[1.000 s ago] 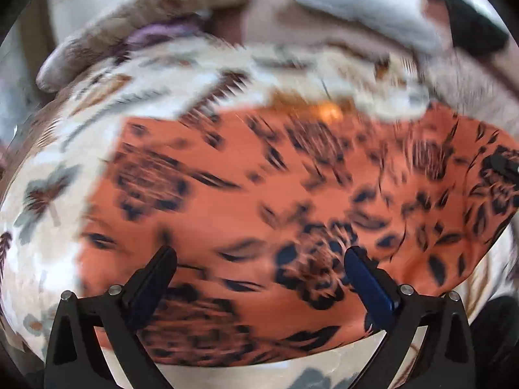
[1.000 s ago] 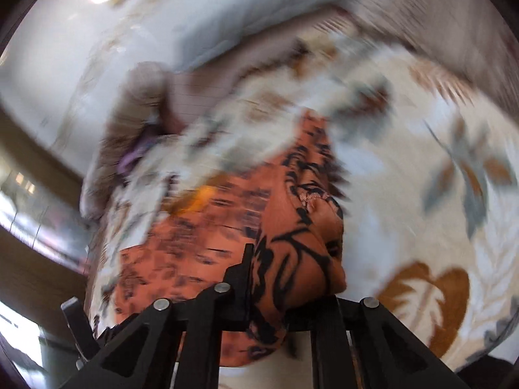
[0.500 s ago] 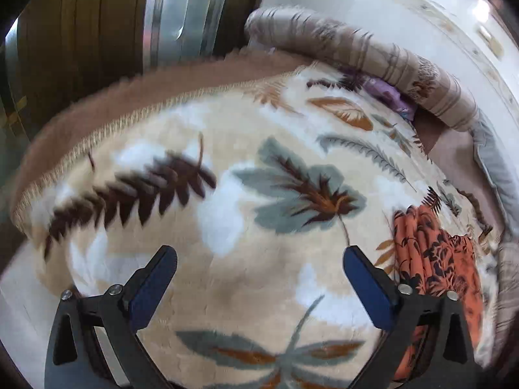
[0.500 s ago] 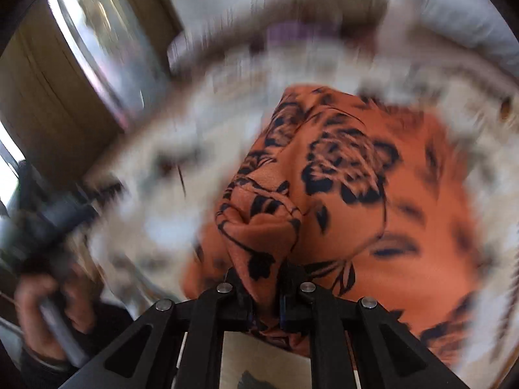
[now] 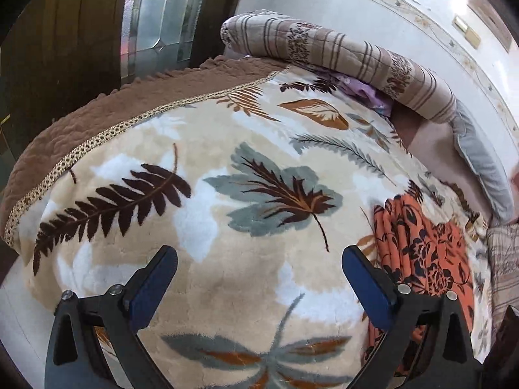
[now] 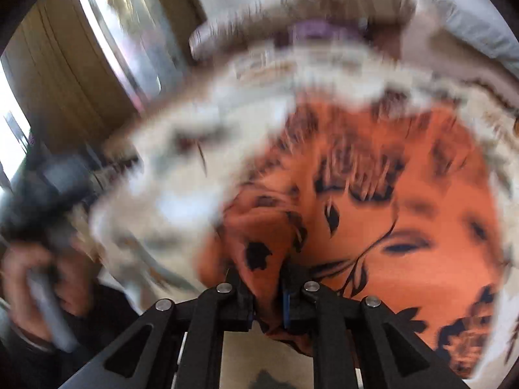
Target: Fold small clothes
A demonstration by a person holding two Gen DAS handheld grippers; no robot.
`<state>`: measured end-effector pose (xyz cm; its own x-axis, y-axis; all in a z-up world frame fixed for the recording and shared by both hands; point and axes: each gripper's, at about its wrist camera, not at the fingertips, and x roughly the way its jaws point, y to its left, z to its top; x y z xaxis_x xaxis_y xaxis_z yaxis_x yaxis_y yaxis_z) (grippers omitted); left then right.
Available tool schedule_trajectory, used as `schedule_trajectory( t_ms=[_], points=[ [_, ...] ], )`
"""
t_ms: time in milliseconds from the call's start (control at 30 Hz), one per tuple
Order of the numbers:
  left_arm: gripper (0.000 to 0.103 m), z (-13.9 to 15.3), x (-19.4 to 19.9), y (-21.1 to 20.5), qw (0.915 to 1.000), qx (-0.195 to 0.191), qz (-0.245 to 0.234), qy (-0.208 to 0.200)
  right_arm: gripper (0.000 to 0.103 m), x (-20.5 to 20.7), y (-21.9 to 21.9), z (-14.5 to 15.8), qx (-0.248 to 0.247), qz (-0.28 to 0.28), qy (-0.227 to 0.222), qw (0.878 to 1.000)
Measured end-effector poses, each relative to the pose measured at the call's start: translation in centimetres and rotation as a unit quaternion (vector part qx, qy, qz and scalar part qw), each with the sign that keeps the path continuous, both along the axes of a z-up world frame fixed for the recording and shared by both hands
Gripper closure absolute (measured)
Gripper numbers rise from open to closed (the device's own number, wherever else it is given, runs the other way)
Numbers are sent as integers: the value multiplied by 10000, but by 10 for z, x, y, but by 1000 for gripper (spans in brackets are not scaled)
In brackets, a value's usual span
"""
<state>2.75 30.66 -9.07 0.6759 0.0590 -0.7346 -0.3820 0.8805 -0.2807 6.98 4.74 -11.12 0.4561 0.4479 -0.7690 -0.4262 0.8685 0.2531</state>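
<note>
Now spread wide over bare leaf-print blanket (image 5: 201, 227): left gripper (image 5: 259, 278), empty; right gripper (image 6: 267, 291), opening, pinches orange floral garment (image 6: 389, 227).

Both wrist cams looked steeply down past their jaws, close to the blanket (image 5: 227, 275). Shared: the orange cloth (image 5: 421, 259), right of the left jaws, between the right jaws.
</note>
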Motion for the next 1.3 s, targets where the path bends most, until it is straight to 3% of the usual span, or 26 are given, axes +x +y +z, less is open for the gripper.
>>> schedule_trajectory(
  t_ms=[67,100,133,167,200,267,367,467,633,700,733,767,833,933,1000,1033,1067,1133,1200,1300],
  points=[
    [2,2,0,-7,9998,69,-183,-47,84,-3,-7,7,305,-38,-6,9995],
    [2,2,1,-10,9996,36,-271,-89,71,-3,-9,10,438,28,43,9990],
    [2,3,2,-16,9989,-72,-450,-97,47,-4,-12,13,534,85,91,9985],
    [2,5,4,-23,9977,-217,-635,-83,34,-6,-15,16,612,75,82,9981],
    [2,7,3,-30,9962,-358,-782,-110,28,-12,-22,20,730,34,0,9973],
    [2,18,-2,-55,9889,-686,-1279,-322,28,-21,-35,27,999,-44,-17,9950],
    [2,26,0,-90,9800,-796,-1798,-288,28,-38,-66,33,1416,-280,-75,9895],
    [2,22,6,-114,9773,-812,-1955,18,28,-49,-98,42,1597,-602,-229,9851],
    [3,19,3,-145,9731,-881,-2119,199,28,-50,-142,41,1923,-1043,-270,9754],
    [13,12,11,-157,9737,-680,-2130,433,28,-46,-150,37,2036,-1144,-193,9722],
    [32,8,14,-157,9734,-681,-2121,531,28,-45,-153,36,2103,-1181,-159,9703],
    [58,0,22,-157,9717,-730,-2124,727,28,-45,-155,36,2132,-1180,-156,9697],
    [79,-24,39,-153,9659,-952,-2069,1233,28,-42,-157,33,2134,-1186,-154,9696],
    [89,-24,46,-146,9643,-1106,-2070,1225,28,-39,-159,31,2170,-1201,-101,9687],
    [90,1,32,-148,9722,-689,-2112,738,28,-40,-161,31,2181,-1223,-107,9682],
    [91,19,18,-151,9762,-279,-2122,345,28,-41,-161,31,2180,-1235,-119,9680],
    [91,23,12,-151,9772,-178,-2106,211,28,-42,-160,31,2173,-1244,-128,9681],
    [91,4,14,-143,9796,-235,-1948,429,28,-41,-158,32,2105,-1221,-127,9699],
    [90,-33,23,-130,9783,-641,-1772,864,28,-38,-154,31,2028,-1188,-63,9720],
    [90,-29,21,-129,9786,-668,-1801,740,28,-38,-153,36,1911,-1155,-105,9747]
  ],
)
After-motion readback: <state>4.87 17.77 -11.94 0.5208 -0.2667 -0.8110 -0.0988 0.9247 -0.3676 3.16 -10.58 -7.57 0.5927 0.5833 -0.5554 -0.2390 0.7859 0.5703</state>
